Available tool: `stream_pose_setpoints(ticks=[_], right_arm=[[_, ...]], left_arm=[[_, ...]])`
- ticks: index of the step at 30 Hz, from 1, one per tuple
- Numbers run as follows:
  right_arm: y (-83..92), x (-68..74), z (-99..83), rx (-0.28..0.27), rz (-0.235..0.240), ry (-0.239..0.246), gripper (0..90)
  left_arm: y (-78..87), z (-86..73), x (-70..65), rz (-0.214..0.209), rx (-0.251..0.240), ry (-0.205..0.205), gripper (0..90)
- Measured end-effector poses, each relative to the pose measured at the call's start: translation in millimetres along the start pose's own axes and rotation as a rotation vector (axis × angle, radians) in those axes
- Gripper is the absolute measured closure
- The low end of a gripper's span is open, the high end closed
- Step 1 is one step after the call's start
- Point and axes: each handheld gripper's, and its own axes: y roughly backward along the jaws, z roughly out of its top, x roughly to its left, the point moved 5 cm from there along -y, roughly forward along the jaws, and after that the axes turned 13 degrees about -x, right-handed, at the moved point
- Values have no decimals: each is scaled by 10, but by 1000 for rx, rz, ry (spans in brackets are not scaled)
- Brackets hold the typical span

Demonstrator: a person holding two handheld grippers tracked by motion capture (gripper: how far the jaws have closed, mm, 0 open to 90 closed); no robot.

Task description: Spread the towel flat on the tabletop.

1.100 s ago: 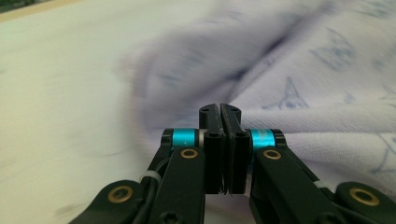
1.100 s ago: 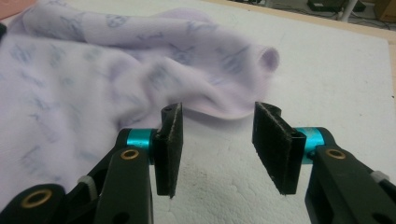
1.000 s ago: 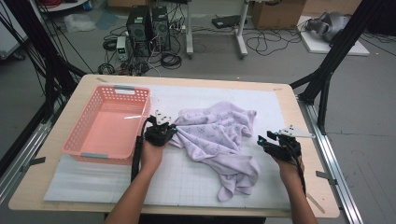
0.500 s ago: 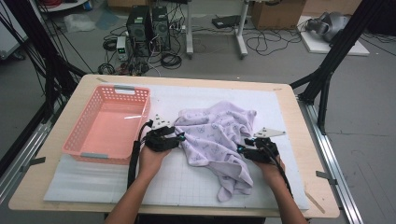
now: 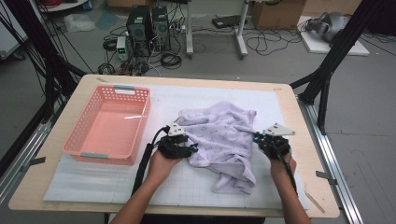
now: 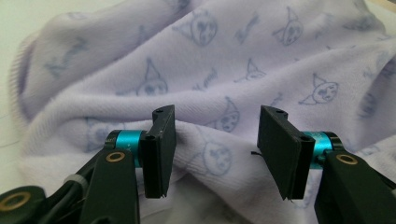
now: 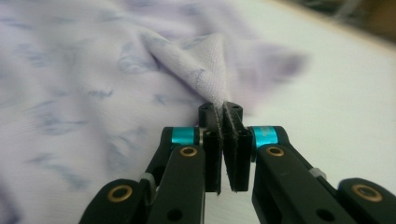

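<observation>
The lilac cloth (image 5: pixel 223 140) lies crumpled at mid-frame on the surface, right of the empty pink basket (image 5: pixel 108 126); the right gripper (image 7: pixel 224 140) has just pinched an edge, the left gripper (image 6: pixel 212 149) has just been opening, unclamped, so handling has barely begun.

basket (image 5: pixel 108 125) blocks left side, mat (image 5: pixel 93 179) free nr front edge

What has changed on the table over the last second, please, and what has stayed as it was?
The right hand-held gripper moved in to the lilac cloth and has just closed on its edge. The left hand-held gripper let go, its jaws having just opened, and shifted along the cloth with a fold between them. The pink basket stayed put.
</observation>
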Motion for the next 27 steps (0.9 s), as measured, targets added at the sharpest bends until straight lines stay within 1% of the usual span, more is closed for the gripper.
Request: stream_pose_setpoints(ticks=[1,2,3,4,6,7,8,9,11,12,14,15,17,19,20,21,22,23,24,25,26,27], right_arm=[[43,-64,-5,0,-22,-12,865],[72,-117,-15,-7,-37,-15,863],[93,-141,-31,-9,-41,-28,853],[96,-152,-44,-17,-31,-45,839],[93,-147,-51,-39,-6,-78,773],[92,-152,-49,-46,-5,-80,730],[95,-156,-44,-55,-3,-91,707],[104,-164,-41,-61,-6,-101,706],[127,-189,-43,-68,-11,-112,698],[139,-200,-50,-67,-12,-123,695],[157,-227,-70,-64,-18,-135,695],[163,-237,-81,-62,-20,-140,692],[171,-252,-96,-62,-20,-152,691],[172,-253,-100,-62,-18,-157,692],[172,-253,-100,-63,-17,-156,692],[170,-253,-99,-65,-15,-153,691],[168,-253,-100,-64,-15,-150,692],[166,-250,-100,-63,-15,-151,692],[165,-248,-101,-62,-13,-152,691],[166,-242,-103,-59,-10,-156,688],[166,-241,-104,-59,-10,-156,685],[166,-242,-107,-58,-10,-156,678]], left_arm=[[-15,4,-45,-10,-2,-3,470],[-29,7,-95,-31,3,-10,469],[-46,11,-150,-48,7,-17,467],[-66,14,-207,-71,11,-24,466],[-117,16,-334,-126,15,-38,458],[-143,11,-401,-154,23,-46,451],[-173,2,-471,-186,27,-52,449],[-197,-10,-535,-215,38,-62,447],[-248,-37,-650,-255,53,-76,433],[-270,-50,-694,-275,62,-91,429],[-310,-78,-773,-296,76,-112,428],[-325,-91,-798,-299,87,-122,428],[-350,-113,-825,-301,101,-153,429],[-360,-123,-830,-299,102,-161,442],[-365,-129,-837,-302,101,-165,463],[-358,-135,-844,-308,106,-177,507],[-350,-133,-852,-315,104,-196,569],[-336,-128,-859,-326,102,-212,653],[-323,-121,-864,-330,96,-222,736],[-306,-110,-852,-326,85,-236,801],[-282,-93,-824,-321,64,-227,830],[-241,-64,-764,-308,33,-200,873]])
